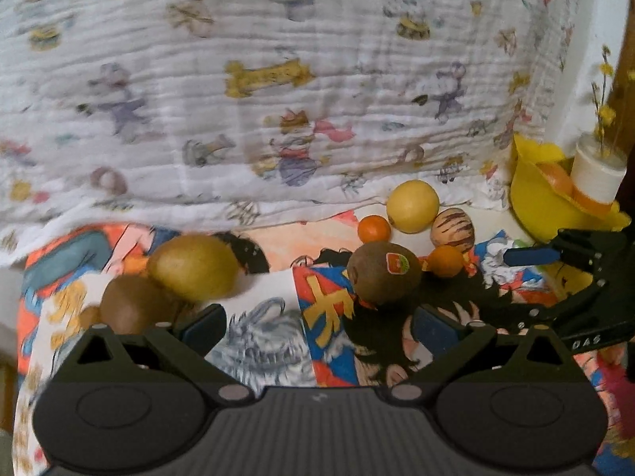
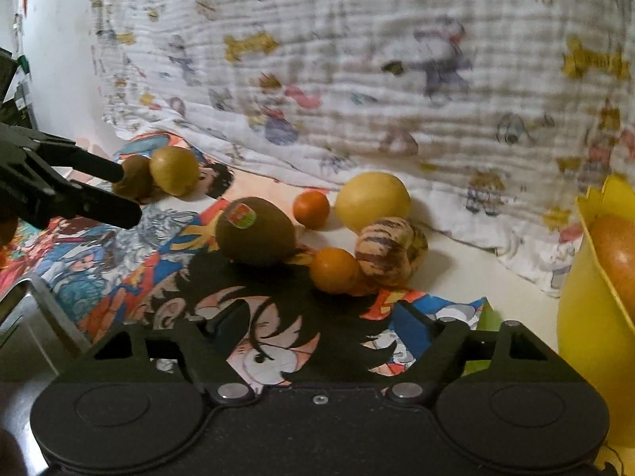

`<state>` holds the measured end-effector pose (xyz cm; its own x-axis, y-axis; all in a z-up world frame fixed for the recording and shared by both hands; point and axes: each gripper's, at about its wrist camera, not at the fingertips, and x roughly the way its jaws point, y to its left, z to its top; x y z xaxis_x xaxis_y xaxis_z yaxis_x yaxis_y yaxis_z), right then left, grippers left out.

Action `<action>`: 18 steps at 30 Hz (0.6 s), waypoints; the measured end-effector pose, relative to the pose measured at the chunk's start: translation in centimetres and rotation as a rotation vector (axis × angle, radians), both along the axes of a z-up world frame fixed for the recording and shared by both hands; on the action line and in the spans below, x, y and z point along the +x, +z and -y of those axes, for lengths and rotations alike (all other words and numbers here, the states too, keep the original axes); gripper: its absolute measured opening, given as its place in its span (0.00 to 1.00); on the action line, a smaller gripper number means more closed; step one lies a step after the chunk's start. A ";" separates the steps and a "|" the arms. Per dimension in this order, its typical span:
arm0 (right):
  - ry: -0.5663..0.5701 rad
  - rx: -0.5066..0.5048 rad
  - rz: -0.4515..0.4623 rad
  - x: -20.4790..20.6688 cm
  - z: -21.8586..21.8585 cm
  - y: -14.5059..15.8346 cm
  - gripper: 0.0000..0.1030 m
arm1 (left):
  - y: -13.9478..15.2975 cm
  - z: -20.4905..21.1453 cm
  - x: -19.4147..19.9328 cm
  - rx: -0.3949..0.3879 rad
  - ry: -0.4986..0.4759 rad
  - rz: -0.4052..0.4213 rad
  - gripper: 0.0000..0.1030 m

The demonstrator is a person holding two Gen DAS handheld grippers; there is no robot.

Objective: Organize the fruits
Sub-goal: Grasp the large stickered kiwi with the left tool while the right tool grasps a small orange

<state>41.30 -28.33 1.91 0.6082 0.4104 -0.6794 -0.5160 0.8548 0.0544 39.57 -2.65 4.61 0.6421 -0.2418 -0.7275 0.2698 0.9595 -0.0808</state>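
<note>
1. A brown kiwi with a sticker (image 2: 254, 234) lies on the cartoon-print cloth (image 2: 119, 273), in the middle of the fruit cluster.
2. Just beside it sit a small orange (image 2: 333, 269) and a striped melon-like fruit (image 2: 387, 252), which touch each other; behind them are a second small orange (image 2: 311, 209) and a round yellow fruit (image 2: 373, 200).
3. Well to the left, a green-yellow fruit (image 1: 194, 267) touches a brown kiwi (image 1: 133, 303).
4. The left gripper (image 1: 317, 323) has its fingers apart and empty, near that left pair.
5. The right gripper (image 2: 317, 319) is spread wide, holding nothing, facing the cluster.
6. A yellow bowl (image 2: 587, 309) with an orange-red fruit (image 2: 617, 250) in it stands at the right, before a white printed cloth (image 1: 238, 59).
</note>
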 end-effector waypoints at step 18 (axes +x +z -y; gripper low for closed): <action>-0.128 0.204 -0.177 4.4 1.2 -1.6 0.59 | -4.1 5.5 3.2 0.232 -0.385 0.153 0.92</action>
